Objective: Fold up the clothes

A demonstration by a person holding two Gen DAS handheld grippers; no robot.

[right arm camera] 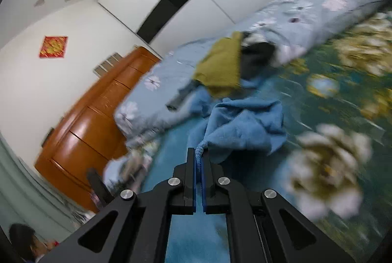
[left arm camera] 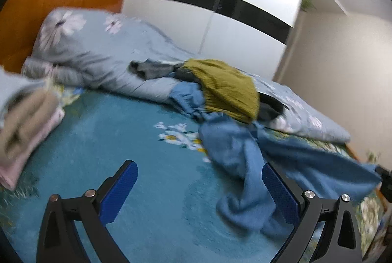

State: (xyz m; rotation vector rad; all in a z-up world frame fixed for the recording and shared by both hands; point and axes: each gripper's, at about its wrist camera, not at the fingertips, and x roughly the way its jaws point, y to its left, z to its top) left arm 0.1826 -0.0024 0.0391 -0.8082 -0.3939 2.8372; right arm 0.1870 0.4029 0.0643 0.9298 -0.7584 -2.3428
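Blue terry-like cloth, a soft crumpled garment (right arm camera: 245, 125), lies on the teal floral bedspread (left arm camera: 122, 140) and is the piece in hand: the right gripper (right arm camera: 199, 165) has its fingers together, clamped on a bunched corner of that cloth, which trails away from the fingertips toward twelve to one o'clock in the right wrist view. In the left wrist view the same garment (left arm camera: 240, 155) runs as a long strip from about one o'clock down past the right-hand finger, its long axis slanting from the clothes heap to the lower right. The left gripper (left arm camera: 198, 192) has its fingers wide apart with nothing between them, the cloth just beside its right pad; the next move likely needs it to pinch a second corner. No containers are visible; a mustard-green ribbed knit (left arm camera: 225, 86) tops the unfolded heap at twelve o'clock, and a folded stack of beige and pink clothes (left arm camera: 24, 130) sits at nine o'clock.
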